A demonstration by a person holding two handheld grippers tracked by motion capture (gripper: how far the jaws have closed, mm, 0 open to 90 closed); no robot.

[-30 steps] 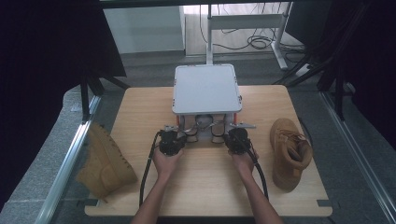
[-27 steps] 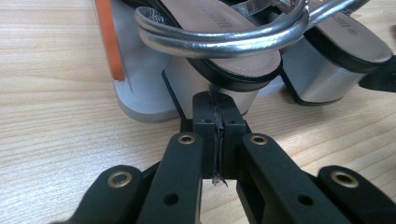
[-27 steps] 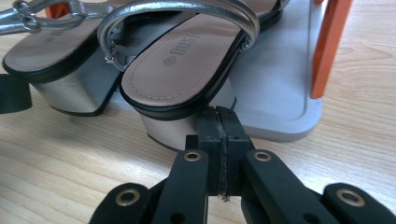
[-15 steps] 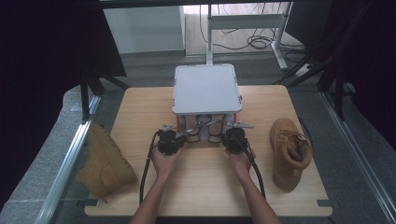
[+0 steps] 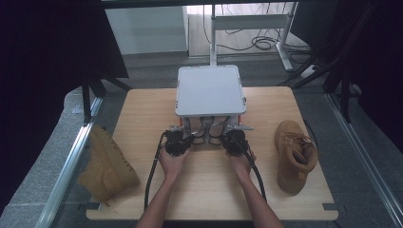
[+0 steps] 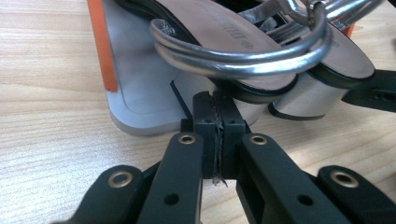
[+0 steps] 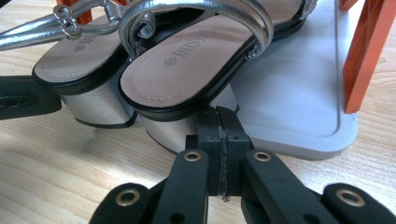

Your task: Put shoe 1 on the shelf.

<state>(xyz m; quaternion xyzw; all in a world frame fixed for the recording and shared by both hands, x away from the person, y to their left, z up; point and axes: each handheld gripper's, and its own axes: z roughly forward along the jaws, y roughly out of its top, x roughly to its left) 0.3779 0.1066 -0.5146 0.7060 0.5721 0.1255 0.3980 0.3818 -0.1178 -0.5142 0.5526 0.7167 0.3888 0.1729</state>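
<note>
— Nothing much has moved since before: both hands hover at the rack.
— And your jaws?
— My left gripper and right gripper are pressed together, empty; silver sandals on the grey shelf remain untouched

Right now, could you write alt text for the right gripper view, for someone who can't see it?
A shut black gripper points at the block heels of two silver-strapped sandals, which rest on the grey base of a small rack with orange posts, set on a wooden table.
</note>
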